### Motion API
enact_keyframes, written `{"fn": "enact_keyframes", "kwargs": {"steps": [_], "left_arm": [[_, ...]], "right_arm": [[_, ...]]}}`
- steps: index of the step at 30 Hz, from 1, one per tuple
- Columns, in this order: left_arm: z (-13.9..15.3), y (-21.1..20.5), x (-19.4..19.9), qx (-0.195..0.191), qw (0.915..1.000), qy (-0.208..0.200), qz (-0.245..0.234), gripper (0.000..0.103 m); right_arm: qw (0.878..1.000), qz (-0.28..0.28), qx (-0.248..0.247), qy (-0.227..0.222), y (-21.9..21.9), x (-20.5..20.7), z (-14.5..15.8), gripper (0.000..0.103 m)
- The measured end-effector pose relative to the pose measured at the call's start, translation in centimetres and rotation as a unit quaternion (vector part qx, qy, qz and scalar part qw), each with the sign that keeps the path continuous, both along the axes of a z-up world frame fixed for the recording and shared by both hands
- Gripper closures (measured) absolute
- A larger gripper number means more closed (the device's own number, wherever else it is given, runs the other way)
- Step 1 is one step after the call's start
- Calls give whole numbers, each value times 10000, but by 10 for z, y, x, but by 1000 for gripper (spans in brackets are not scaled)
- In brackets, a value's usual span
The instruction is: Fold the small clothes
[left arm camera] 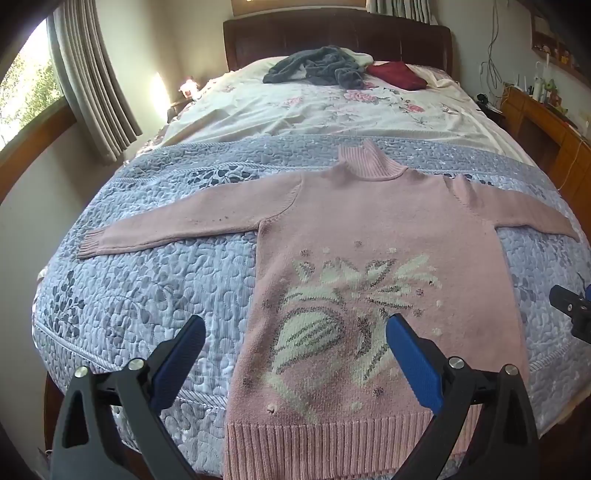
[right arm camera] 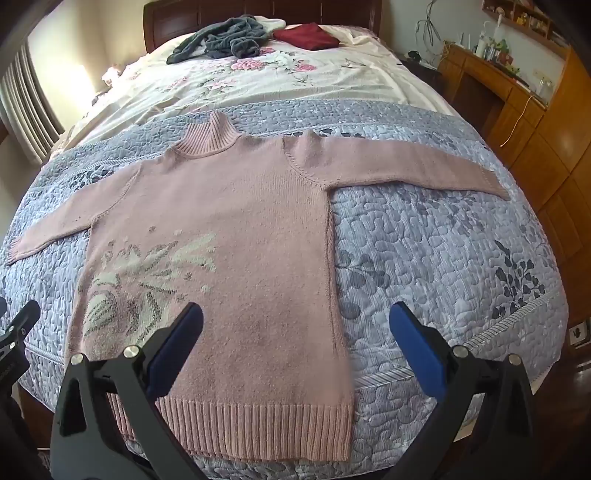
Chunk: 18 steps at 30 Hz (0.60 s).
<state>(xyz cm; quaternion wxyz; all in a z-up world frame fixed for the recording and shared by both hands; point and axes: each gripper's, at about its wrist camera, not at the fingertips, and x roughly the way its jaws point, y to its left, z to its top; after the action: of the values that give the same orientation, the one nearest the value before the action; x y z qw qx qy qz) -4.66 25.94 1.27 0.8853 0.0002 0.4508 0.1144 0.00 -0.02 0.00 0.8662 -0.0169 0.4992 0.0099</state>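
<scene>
A pink turtleneck sweater [left arm camera: 369,229] [right arm camera: 229,206] with a white leaf pattern lies flat, face up, on the blue-grey quilt [left arm camera: 155,280] [right arm camera: 436,258]. Both sleeves are spread straight out to the sides and the ribbed hem is nearest me. My left gripper [left arm camera: 295,332] hovers open above the hem's left part, with nothing between its blue pads. My right gripper [right arm camera: 295,325] hovers open above the hem's right part, also empty. The right gripper's tip [left arm camera: 570,306] shows at the left wrist view's right edge, and the left gripper's tip [right arm camera: 18,328] shows at the right wrist view's left edge.
A grey garment [left arm camera: 317,66] [right arm camera: 225,40] and a dark red one [left arm camera: 397,74] [right arm camera: 308,35] lie near the dark headboard [left arm camera: 332,33] on a floral sheet. A wooden desk [right arm camera: 495,85] stands right of the bed, a curtained window [left arm camera: 74,74] left.
</scene>
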Motion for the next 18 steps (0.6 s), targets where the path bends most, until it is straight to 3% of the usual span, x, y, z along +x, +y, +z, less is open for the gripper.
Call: {"fn": "enact_keyframes", "kwargs": {"steps": [18], "left_arm": [[2,1,-1,38,10000,-24,5,5]], "right_arm": [[10000,4,11,-20,-1,1,4,3]]}}
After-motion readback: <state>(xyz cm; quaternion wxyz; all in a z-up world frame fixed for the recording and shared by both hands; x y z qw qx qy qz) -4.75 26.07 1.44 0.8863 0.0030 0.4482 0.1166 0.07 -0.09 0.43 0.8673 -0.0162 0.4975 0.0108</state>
